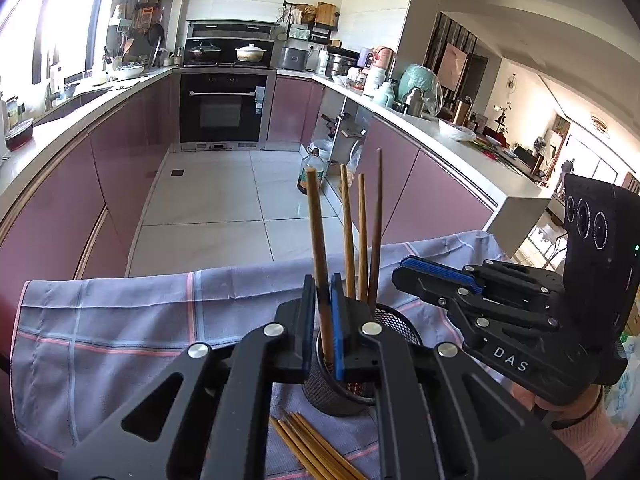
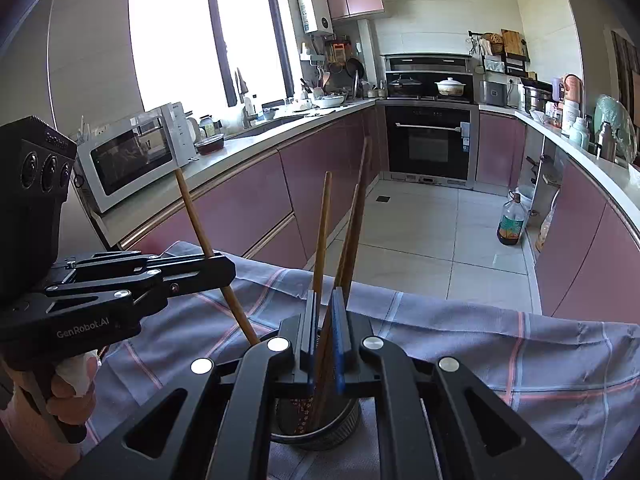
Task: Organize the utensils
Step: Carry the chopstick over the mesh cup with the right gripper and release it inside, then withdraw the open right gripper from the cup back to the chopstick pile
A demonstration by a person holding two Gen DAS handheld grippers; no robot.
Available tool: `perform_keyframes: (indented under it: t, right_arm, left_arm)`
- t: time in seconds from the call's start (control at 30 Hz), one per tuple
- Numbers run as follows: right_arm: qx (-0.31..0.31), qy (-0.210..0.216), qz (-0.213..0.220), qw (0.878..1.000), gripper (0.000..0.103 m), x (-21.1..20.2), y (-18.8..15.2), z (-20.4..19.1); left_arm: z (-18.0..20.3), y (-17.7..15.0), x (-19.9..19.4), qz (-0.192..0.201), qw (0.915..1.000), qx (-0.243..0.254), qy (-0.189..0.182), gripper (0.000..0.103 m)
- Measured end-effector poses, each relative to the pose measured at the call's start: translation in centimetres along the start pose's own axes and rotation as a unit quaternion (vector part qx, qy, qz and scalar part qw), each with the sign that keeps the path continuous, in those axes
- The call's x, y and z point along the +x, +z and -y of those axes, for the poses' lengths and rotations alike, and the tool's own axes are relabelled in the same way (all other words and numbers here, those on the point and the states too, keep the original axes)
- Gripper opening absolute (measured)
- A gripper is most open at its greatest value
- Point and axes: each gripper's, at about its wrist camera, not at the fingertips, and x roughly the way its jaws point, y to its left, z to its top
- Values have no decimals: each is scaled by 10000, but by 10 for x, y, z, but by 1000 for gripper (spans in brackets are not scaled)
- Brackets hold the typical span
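A black mesh holder [image 1: 332,392] stands on a checked cloth [image 1: 120,328] with three chopsticks [image 1: 362,240] upright in it. My left gripper [image 1: 323,320] is shut on a light wooden chopstick [image 1: 316,224], holding it upright over the holder's rim; from the right wrist view this gripper [image 2: 216,270] and chopstick [image 2: 192,208] show at left. My right gripper [image 2: 326,332] sits right above the holder [image 2: 320,432]; several chopsticks [image 2: 322,224] rise between its narrow jaws, contact unclear. It shows at right in the left view [image 1: 436,276]. Several loose chopsticks [image 1: 312,448] lie on the cloth.
The cloth-covered surface [image 2: 500,360] ends at a far edge, with tiled kitchen floor [image 1: 224,208] beyond. Purple cabinets and counters run on both sides, with an oven [image 1: 222,108] at the far end. A microwave [image 2: 132,156] sits on the left counter. An oil bottle [image 2: 511,220] stands on the floor.
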Motion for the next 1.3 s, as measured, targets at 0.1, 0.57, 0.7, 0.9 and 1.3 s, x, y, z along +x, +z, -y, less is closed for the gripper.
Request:
perform_keyframes:
  t: [0.1,0.57,0.7,0.9,1.3]
  right_arm:
    - [31,-27,4,10000,8,2,-2,-1]
    - [-204,12,329,9992,36,-24,-18,-18]
    - [-324,152,448,9984,40,-42,-27,-28]
    - [-594,225,372,9973,46,-57,-50,-48]
    - [-673,351,-384,9964,46,-38,-100,-69]
  left_arm:
    - [-5,-4,3,-17,10000,-52,10,8]
    - [-11,-41,-25,474,9979,-103,425,49]
    - [-12,-63,-40,532,9972,-53,527,54]
    - [-14,-99,-53,376,9976,-47,587,57]
    - [-11,-167,-44,-269,9977,-144,606,57]
